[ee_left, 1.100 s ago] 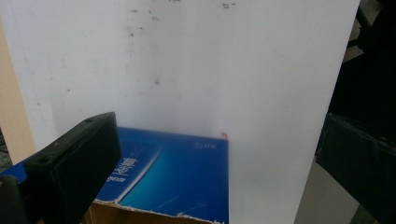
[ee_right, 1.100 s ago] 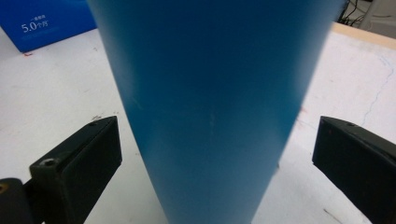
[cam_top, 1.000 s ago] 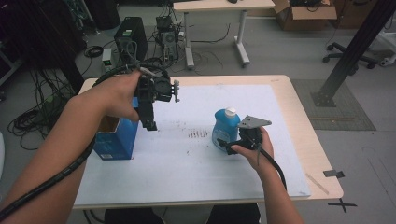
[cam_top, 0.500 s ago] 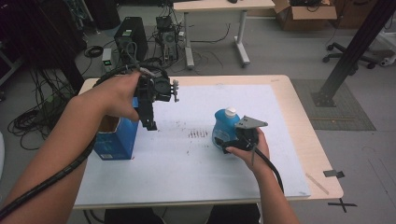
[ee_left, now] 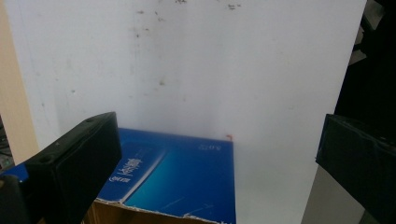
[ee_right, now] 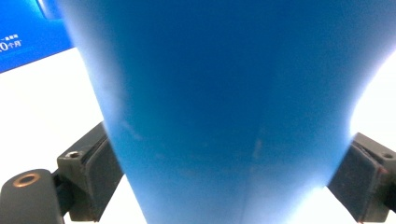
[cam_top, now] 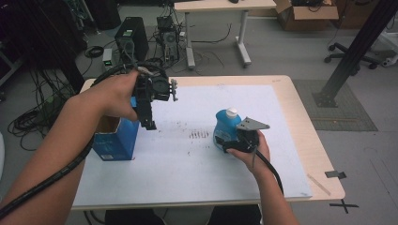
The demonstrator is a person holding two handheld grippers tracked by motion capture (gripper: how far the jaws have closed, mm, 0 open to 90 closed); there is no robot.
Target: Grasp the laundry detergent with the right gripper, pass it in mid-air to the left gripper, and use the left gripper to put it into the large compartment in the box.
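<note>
here the right gripper [cam_top: 230,143] sits clamped on a smooth, rounded blue plastic bottle [cam_top: 224,127] with a white cap, standing right of centre on the white sheet [cam_top: 197,178] that covers the pale wooden table [cam_top: 305,122]. the left gripper [cam_top: 150,123] hangs over the sheet, jaws wide apart and bare. just left of it stands an open blue cardboard box [cam_top: 115,143], glossy-faced, its top edge torn.

Even indoor light, soft focus.
White sheet [ee_left: 210,70] on the bench glares; blue bottle [ee_right: 224,107] is blurred close-up, high view grainy.
</note>
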